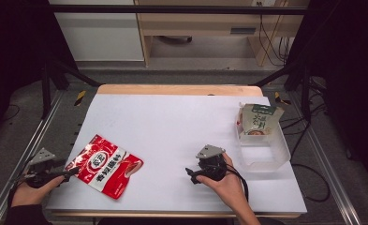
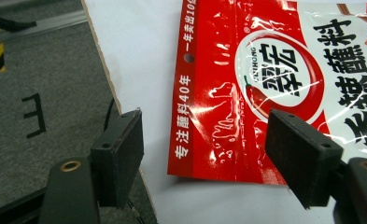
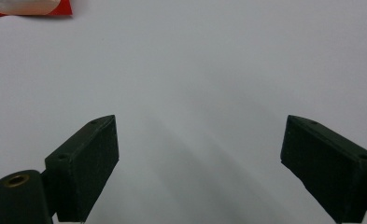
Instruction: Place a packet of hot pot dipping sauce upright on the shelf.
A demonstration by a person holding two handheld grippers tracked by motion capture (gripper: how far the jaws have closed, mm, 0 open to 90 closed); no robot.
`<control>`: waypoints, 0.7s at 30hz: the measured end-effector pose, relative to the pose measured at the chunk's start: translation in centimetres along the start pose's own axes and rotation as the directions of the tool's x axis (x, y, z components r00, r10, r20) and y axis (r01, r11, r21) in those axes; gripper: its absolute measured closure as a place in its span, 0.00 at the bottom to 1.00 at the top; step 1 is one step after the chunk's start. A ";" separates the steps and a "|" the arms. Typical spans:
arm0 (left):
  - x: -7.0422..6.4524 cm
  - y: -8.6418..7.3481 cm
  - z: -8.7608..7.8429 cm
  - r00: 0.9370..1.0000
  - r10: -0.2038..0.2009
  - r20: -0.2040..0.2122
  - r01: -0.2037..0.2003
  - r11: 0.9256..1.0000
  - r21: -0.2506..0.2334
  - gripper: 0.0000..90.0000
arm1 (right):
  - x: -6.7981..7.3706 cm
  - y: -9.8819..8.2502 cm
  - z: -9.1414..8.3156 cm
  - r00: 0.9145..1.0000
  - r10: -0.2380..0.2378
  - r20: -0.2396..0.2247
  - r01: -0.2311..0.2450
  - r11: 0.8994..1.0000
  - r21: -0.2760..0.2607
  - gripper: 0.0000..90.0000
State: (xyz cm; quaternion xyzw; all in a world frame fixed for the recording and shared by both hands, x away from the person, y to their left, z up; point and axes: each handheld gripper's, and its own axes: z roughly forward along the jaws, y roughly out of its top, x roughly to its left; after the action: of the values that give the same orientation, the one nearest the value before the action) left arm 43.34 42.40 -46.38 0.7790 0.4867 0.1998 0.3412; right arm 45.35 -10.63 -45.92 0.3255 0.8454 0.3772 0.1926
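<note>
Red "CUIHONG" sachet (image 2: 284,88) between left gripper's (image 2: 204,154) parted jaws; right gripper's (image 3: 200,154) likewise apart.

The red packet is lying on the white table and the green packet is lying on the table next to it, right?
Not quite. The red packet does lie on the white table, but the green packet is not next to it. The high view shows it standing in the clear plastic box at the table's far right side, well apart from the red one.
</note>
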 end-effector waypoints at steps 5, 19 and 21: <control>-0.1 -0.1 0.3 1.000 -0.006 0.020 0.006 1.000 0.021 0.35 | 0.0 0.0 0.0 1.000 -0.006 -0.001 0.006 1.000 0.013 0.13; -0.6 0.5 -0.7 0.994 -0.048 0.096 0.052 0.998 -0.033 0.48 | 0.1 -0.1 0.1 1.000 -0.008 0.002 0.008 1.000 0.018 0.14; -0.7 0.6 -0.7 0.991 -0.056 0.121 0.061 0.997 -0.042 0.48 | 0.1 -0.1 0.1 1.000 -0.010 0.001 0.010 1.000 0.019 0.14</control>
State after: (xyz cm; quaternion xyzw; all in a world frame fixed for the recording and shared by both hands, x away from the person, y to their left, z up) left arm 42.94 41.84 -45.41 0.7669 0.4832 0.1538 0.3933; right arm 45.35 -10.53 -46.08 0.3234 0.8504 0.3681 0.1918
